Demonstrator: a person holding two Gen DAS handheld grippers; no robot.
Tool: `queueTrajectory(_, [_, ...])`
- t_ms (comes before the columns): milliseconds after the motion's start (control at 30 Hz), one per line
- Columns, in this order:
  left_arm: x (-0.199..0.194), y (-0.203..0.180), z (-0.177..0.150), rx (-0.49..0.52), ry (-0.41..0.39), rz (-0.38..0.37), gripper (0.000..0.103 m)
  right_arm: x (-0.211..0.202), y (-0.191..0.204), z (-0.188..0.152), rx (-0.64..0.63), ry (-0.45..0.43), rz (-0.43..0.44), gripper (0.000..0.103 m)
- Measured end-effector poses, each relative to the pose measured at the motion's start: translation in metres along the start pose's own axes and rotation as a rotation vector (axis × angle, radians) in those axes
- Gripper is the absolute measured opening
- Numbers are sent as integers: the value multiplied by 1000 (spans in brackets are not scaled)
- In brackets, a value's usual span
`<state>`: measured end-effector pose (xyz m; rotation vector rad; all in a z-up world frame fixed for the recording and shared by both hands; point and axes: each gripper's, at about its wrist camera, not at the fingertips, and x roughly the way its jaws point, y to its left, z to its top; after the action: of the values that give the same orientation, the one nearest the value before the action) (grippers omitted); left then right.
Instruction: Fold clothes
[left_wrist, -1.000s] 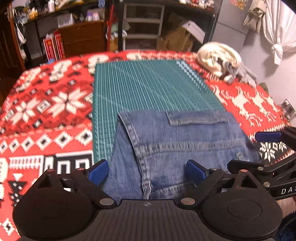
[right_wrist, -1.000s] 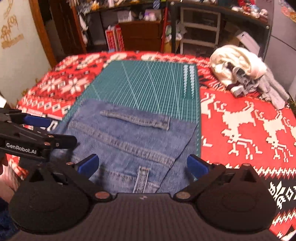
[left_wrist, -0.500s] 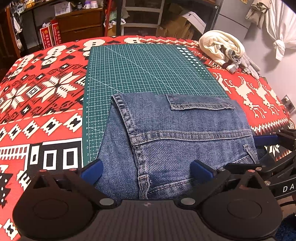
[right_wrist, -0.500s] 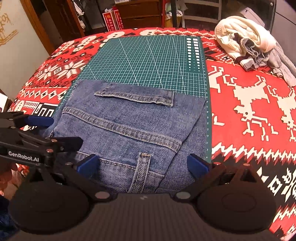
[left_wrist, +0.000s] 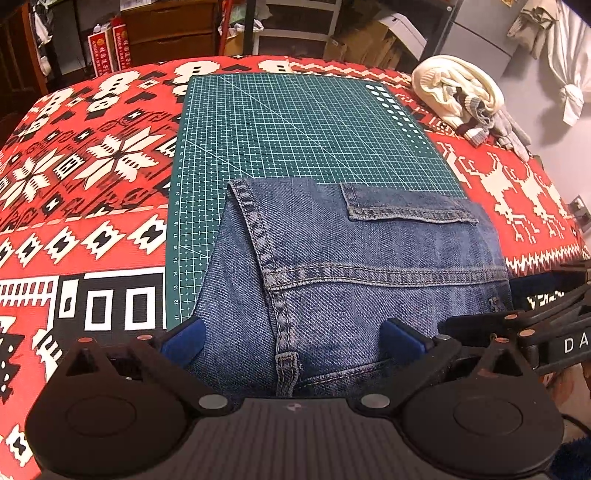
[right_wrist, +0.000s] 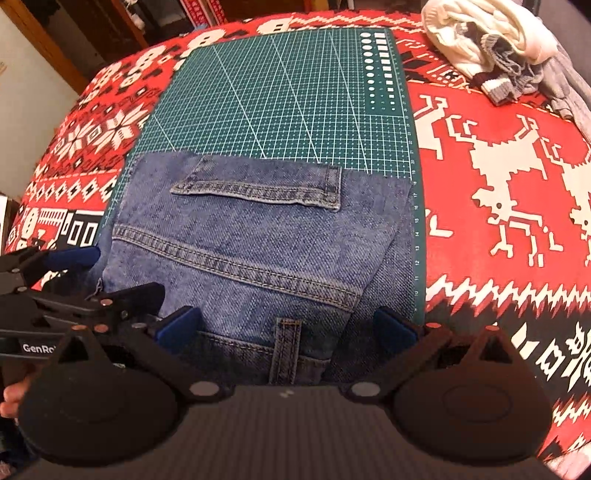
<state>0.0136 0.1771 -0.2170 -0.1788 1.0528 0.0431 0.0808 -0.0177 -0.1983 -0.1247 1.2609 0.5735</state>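
Cluttered home room: drawers (left_wrist: 170, 40), cardboard boxes (left_wrist: 373, 44), knotted curtain (left_wrist: 569, 74).

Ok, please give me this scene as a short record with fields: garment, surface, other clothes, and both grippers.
garment: folded jeans, lying flat
surface: green cutting mat on a red patterned blanket
other clothes: pile of clothes, far right, off the mat
left gripper: open, over the jeans' near edge
right gripper: open, over the jeans' near edge
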Motion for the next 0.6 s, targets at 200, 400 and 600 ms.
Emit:
queueTrajectory(200, [1, 1, 0, -12, 1, 2, 103, -1, -1, -4, 23, -35, -2, 103])
queueTrajectory(400, [1, -1, -3, -45, -32, 22, 103, -3, -1, -10, 51, -79, -4, 103])
queueTrajectory(600, [-4, 2, 1, -98, -8, 13, 96, -10, 1, -17, 54, -107, -25, 102])
